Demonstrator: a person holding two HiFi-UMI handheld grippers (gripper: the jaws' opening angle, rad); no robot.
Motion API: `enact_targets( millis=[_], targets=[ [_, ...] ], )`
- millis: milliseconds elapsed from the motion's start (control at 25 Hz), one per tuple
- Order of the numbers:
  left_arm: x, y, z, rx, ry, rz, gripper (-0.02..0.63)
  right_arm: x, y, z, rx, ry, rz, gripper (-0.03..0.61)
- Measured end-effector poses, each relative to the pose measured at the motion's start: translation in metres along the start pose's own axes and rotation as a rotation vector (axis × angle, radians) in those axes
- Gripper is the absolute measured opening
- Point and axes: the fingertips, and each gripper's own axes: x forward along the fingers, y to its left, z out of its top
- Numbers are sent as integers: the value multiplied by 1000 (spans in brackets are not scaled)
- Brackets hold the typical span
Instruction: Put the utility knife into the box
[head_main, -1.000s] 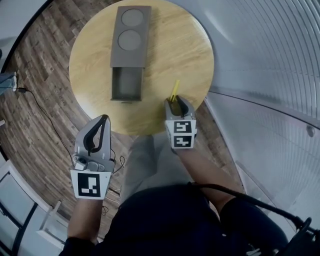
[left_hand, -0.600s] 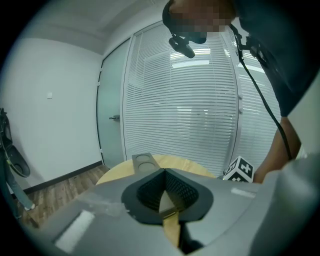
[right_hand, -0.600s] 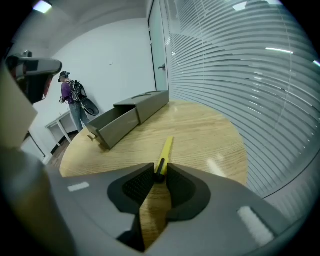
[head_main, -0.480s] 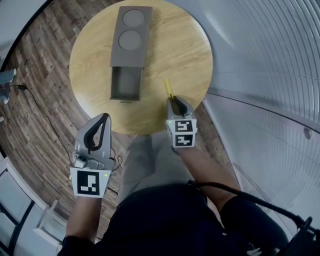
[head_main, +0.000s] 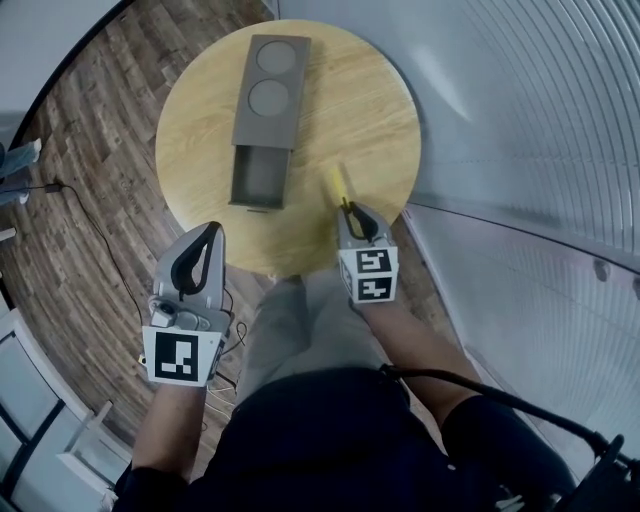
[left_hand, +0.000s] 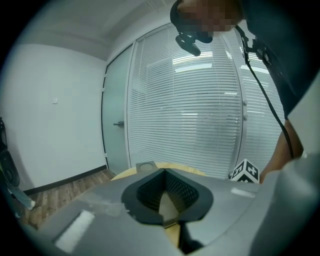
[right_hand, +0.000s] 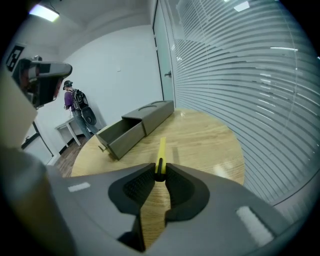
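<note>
The slim yellow utility knife (right_hand: 161, 147) is pinched at its dark rear end between the pads of the right gripper (right_hand: 160, 172), whose jaws have just been closing onto it. Its yellow body is seen jutting forward over the round wooden table (head_main: 385, 110). The left gripper (head_main: 212, 232) is held at the near edge of the table, its jaws pressed together with nothing between them. The long grey box (head_main: 268, 95) lies apart from the knife, further off and to the left. Its open drawer (head_main: 260, 178) is drawn out towards the person, and nothing is seen inside it.

The step in hand is judged to be the carry to the drawer. As only the knife's end is gripped, the pinch is best kept firm and the gripper moved smoothly, so that the long body is not swung or levered loose. The knife should be turned in line with the drawer's length and brought over the opening. It should then be lowered inside the walls, and only then released. The drawer's front wall is to be cleared on the approach.
</note>
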Motion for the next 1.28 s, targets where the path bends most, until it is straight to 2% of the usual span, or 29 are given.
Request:
enact_targets(
  millis=[440, 680, 880, 1040, 1280],
  targets=[
    [-27, 17, 39, 17, -61, 94, 3, -37, 22, 59, -69, -79, 57, 74],
    [-45, 28, 69, 48, -119, 117, 3, -60, 39, 91, -97, -137, 77, 74],
    [-60, 40, 81, 56, -152, 140, 3, -75, 54, 115, -143, -170, 88, 74],
    [-87, 48, 93, 40, -179, 164, 3, -101, 76, 135, -199, -191, 98, 74],
    [-109, 56, 100, -3, -211, 187, 3, -111, 87, 153, -208, -215, 109, 74]
  ],
)
